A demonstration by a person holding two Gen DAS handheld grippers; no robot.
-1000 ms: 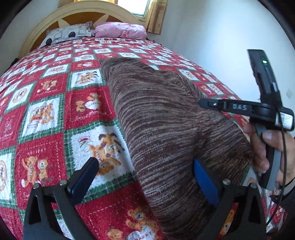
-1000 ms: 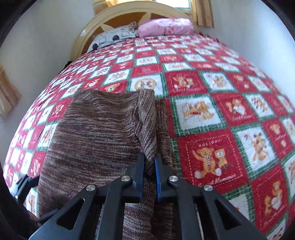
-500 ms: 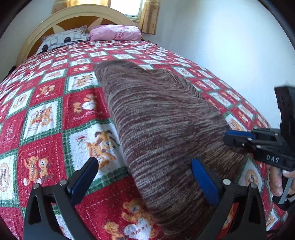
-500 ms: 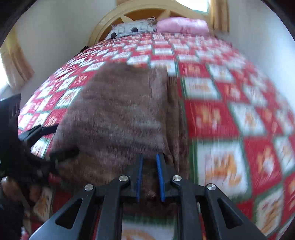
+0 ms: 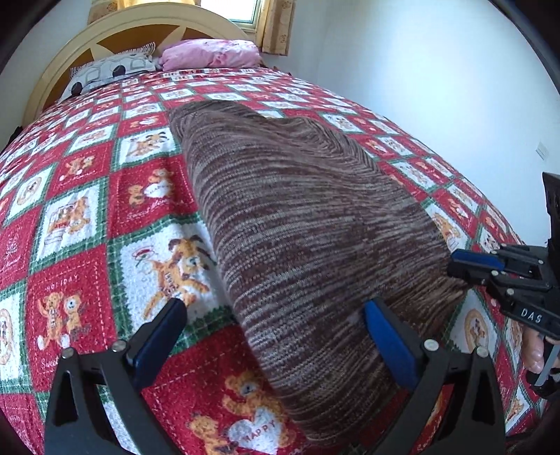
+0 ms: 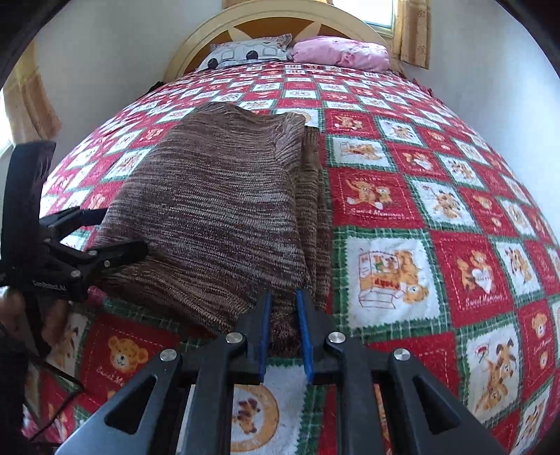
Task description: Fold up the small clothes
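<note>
A brown striped knit garment (image 5: 301, 224) lies folded lengthwise on the red and green teddy-bear quilt (image 5: 87, 224); it also shows in the right wrist view (image 6: 217, 206). My left gripper (image 5: 276, 336) is open and straddles the garment's near left edge, one finger over the quilt, one over the knit. My right gripper (image 6: 282, 308) has its jaws a small gap apart at the garment's near right corner, with knit fabric between the blue pads. The right gripper also shows in the left wrist view (image 5: 465, 262), and the left gripper in the right wrist view (image 6: 115, 231).
Two pillows, a grey patterned one (image 6: 245, 52) and a pink one (image 6: 343, 52), lie at the curved headboard (image 6: 280, 21). White walls stand close to both sides of the bed. A curtained window (image 5: 276, 24) is behind the headboard.
My right gripper carried the garment's right part down toward the near edge and laid it flat. Its jaws have parted slightly. My left gripper has stayed open at the near left edge.
</note>
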